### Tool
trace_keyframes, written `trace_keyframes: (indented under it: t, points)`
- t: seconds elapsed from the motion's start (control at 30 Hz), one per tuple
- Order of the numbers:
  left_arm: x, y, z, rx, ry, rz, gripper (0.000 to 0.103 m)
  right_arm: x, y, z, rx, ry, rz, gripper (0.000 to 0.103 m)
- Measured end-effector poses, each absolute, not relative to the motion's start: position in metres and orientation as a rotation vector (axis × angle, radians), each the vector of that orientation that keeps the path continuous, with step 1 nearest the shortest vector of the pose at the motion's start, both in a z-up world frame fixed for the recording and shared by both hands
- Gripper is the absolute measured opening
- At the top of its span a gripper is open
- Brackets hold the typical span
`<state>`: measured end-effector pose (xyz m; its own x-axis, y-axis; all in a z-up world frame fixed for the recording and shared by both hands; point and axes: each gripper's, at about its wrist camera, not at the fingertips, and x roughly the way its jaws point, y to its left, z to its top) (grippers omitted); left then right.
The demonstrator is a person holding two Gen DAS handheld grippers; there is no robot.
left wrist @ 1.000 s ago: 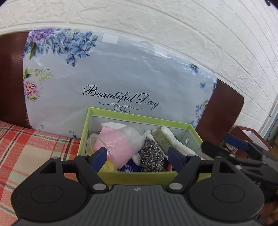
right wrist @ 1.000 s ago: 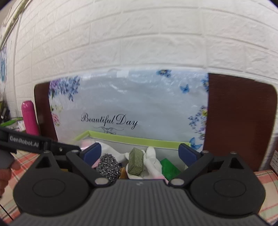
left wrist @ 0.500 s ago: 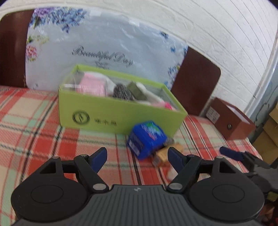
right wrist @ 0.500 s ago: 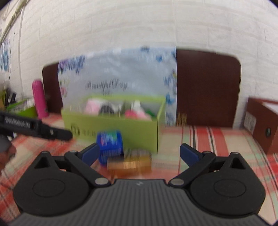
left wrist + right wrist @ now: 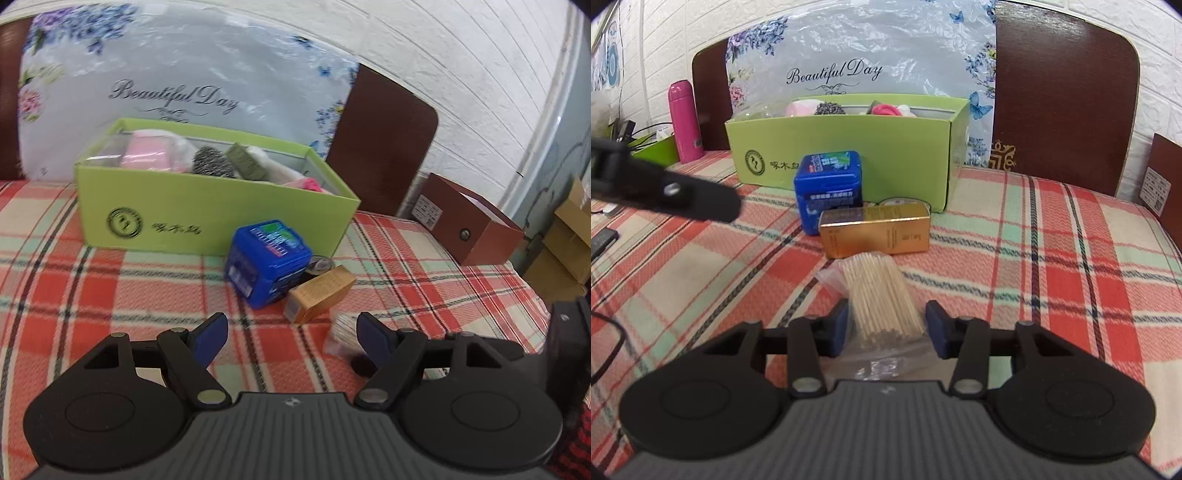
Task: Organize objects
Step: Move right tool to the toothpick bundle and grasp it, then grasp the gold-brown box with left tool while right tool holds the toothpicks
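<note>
A green box (image 5: 207, 210) (image 5: 846, 147) holding several items stands at the back of the plaid tablecloth. In front of it lie a blue square tub (image 5: 267, 262) (image 5: 831, 184), a gold carton (image 5: 319, 293) (image 5: 875, 230) and a clear bag of toothpicks (image 5: 341, 332) (image 5: 881, 299). My right gripper (image 5: 886, 326) is open, low over the cloth, with its jaws on either side of the toothpick bag, not closed on it. My left gripper (image 5: 291, 336) is open and empty, above the cloth, left of the bag.
A small round tin (image 5: 319, 264) sits behind the gold carton. A pink bottle (image 5: 685, 122) stands at the far left. A brown box (image 5: 469, 225) sits at the right edge. A floral plastic bag (image 5: 857, 55) and brown headboard (image 5: 1060, 92) stand behind.
Both grippers have pulled back from over the green box and come down to the cloth. The right gripper now straddles the toothpick bag.
</note>
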<state>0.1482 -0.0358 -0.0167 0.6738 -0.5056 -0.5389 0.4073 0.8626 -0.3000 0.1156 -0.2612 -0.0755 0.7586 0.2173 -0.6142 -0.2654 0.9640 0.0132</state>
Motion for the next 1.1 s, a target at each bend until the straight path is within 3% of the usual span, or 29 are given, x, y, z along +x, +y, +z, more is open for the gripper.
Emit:
trace_keyframes:
  t: [0.07, 0.5, 0.53, 0.6, 0.63, 0.97, 1.1]
  points:
    - [0.157, -0.046, -0.017, -0.152, 0.651, -0.562, 0.079, 0.103, -0.262, -0.075, -0.09, 0.652, 0.243, 0.029]
    - [0.194, -0.111, -0.038, -0.004, 0.651, -0.602, 0.077, 0.04, -0.304, -0.071, 0.053, 0.675, 0.115, 0.028]
    - [0.196, -0.114, -0.04, 0.006, 0.658, -0.6, 0.073, 0.039, -0.305, -0.071, 0.06, 0.675, 0.11, 0.028]
    - [0.199, -0.119, -0.046, 0.024, 0.689, -0.602, 0.054, 0.037, -0.306, -0.071, 0.071, 0.675, 0.104, 0.029]
    - [0.2, -0.12, -0.05, 0.029, 0.714, -0.604, 0.03, 0.037, -0.305, -0.07, 0.071, 0.676, 0.102, 0.029]
    - [0.146, -0.08, -0.05, 0.015, 0.755, -0.527, 0.025, 0.037, -0.29, -0.069, 0.082, 0.688, 0.137, 0.031]
    - [0.119, -0.057, -0.05, 0.006, 0.765, -0.473, 0.025, 0.037, -0.277, -0.068, 0.064, 0.692, 0.19, 0.04]
